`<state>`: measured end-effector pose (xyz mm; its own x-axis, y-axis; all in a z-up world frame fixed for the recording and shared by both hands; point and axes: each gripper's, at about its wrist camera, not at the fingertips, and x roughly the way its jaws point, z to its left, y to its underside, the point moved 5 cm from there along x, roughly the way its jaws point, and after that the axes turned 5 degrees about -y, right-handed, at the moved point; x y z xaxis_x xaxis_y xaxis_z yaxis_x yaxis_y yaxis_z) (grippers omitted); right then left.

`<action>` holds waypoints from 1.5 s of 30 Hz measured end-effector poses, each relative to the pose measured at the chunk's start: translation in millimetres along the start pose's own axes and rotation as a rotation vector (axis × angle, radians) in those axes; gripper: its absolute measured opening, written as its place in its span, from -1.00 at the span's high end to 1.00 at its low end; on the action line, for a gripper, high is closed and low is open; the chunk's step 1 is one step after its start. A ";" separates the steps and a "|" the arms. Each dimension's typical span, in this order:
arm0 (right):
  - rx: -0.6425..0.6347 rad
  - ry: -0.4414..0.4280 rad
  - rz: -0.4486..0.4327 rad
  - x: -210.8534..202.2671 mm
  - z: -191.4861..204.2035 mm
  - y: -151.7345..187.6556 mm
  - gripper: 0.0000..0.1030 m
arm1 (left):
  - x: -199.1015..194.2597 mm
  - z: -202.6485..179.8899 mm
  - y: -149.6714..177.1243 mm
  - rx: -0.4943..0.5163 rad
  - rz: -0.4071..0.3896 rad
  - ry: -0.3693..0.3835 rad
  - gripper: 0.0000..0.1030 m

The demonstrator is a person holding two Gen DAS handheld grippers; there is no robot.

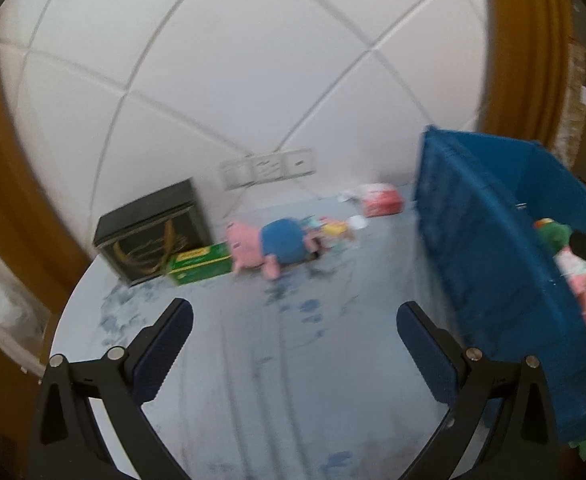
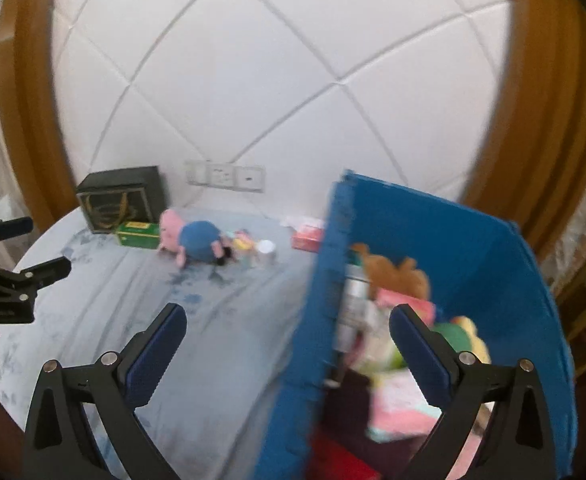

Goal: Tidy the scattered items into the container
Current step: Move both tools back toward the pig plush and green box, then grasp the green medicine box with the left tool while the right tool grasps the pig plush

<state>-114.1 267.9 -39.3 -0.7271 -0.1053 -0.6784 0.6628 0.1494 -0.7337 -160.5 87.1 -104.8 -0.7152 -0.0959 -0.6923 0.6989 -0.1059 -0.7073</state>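
A blue crate (image 1: 493,248) (image 2: 453,248) stands on the right of a cloth-covered round table (image 1: 293,360) (image 2: 221,340), holding several toys and packets. Scattered at the back lie a pink pig plush in a blue shirt (image 1: 273,242) (image 2: 195,238), a green box (image 1: 201,266) (image 2: 139,234), a red packet (image 1: 381,200) (image 2: 307,236) and small colourful items (image 1: 337,232) (image 2: 253,250). My left gripper (image 1: 293,324) is open and empty over the cloth, left of the crate; it also shows at the left edge as the left gripper (image 2: 33,248). My right gripper (image 2: 289,324) is open, straddling the crate's left wall.
A black gift bag with gold print (image 1: 153,236) (image 2: 121,200) stands at the back left beside the green box. A white padded wall with sockets (image 1: 269,168) (image 2: 225,176) rises behind the table. Brown wooden frames (image 1: 521,40) flank it.
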 end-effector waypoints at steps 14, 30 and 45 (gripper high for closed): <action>-0.032 -0.093 0.114 150.3 117.2 -27.4 -1.00 | 133.6 143.5 34.1 -0.043 0.071 -0.053 -1.00; 0.000 -0.080 0.204 325.2 140.1 15.5 -1.00 | 361.3 153.0 20.1 0.339 -0.036 0.031 -1.00; 0.006 -0.074 0.221 393.3 130.8 53.2 -1.00 | 497.4 152.6 22.1 0.596 0.076 0.159 -1.00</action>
<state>-341.4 105.8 -350.3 -0.5488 -0.1429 -0.8236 0.8060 0.1708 -0.5667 -501.6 -114.0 -442.9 -0.6216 0.0186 -0.7831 0.5920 -0.6435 -0.4853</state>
